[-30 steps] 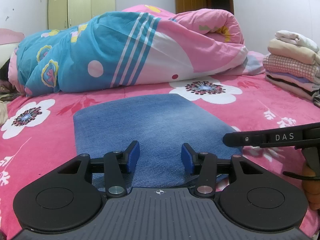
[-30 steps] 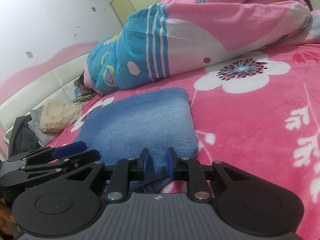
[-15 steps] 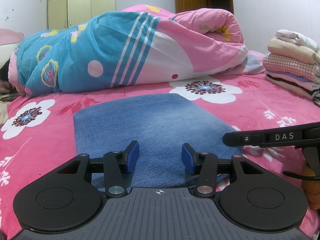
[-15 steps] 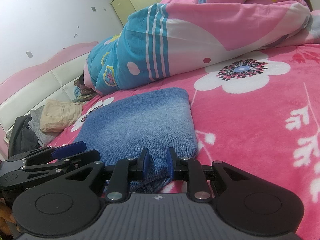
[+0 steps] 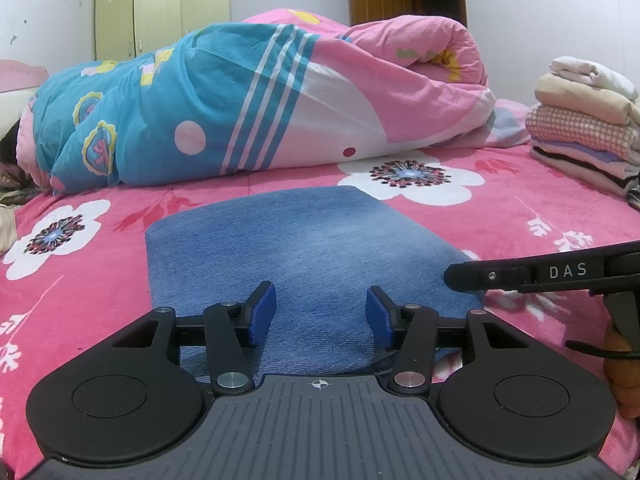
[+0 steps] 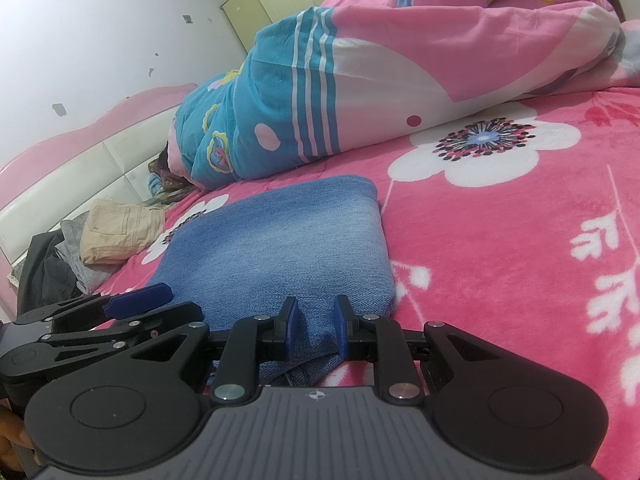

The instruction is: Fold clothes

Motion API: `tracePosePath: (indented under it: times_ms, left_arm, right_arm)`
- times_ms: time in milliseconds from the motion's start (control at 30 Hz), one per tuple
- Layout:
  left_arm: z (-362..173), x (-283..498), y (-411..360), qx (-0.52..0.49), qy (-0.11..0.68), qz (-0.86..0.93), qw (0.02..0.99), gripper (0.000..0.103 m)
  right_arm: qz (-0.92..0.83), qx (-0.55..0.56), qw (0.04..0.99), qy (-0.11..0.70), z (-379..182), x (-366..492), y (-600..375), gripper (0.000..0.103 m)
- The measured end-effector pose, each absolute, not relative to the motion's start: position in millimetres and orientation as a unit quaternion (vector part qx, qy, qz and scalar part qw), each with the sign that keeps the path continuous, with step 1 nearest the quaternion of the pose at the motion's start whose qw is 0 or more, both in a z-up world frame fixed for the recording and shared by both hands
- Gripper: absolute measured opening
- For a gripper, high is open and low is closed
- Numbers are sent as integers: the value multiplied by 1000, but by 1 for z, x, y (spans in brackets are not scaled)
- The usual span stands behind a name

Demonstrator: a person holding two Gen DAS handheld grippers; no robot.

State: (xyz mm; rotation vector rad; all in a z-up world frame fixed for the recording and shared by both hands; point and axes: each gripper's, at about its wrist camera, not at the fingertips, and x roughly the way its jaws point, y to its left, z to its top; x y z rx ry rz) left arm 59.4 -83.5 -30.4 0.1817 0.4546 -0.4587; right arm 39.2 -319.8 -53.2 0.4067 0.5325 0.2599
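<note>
Folded jeans (image 5: 304, 264) lie beside right gripper (image 6: 315, 327) lettered "DAS".

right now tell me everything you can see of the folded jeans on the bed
The folded jeans are faded blue denim, paler toward the middle, folded into a flat, roughly rectangular pad with a rounded far fold. They lie flat on the pink flowered blanket, in front of the rolled quilt. At the near edge, layers show. The right gripper has its fingers closed on the near right corner, bunching the denim. The left gripper is opening, its fingers astride the near edge without pressing it.
</note>
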Motion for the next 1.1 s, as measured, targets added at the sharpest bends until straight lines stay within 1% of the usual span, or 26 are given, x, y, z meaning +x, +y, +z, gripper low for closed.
tracePosePath:
  times_ms: [300,467,533,600,800,1000,1100]
  left_arm:
    - [-28,60,-86,88,228,-221,944,53]
    - [-13,68,-81,54,250,-198,946,54]
    - [-11,78,-78,43,271,-181,945,55]
    - [-12,85,-79,45,291,-163,941,56]
    - [-10,90,-89,66,312,-141,937,61]
    - [-10,92,-94,70,323,-126,935,69]
    - [-10,91,-99,76,324,-119,935,71]
  right_arm:
    - [127,200,936,260,-54,38,-320,21]
    - [127,200,936,259,-54,39,-320,21]
    - [127,199,937,259,-54,39,-319,21]
    - [126,196,938,259,-53,39,-318,21]
    - [123,179,940,264,-49,39,-315,21]
    - [123,135,946,266,-44,36,-307,23]
    - [124,137,947,264,-45,34,-308,23]
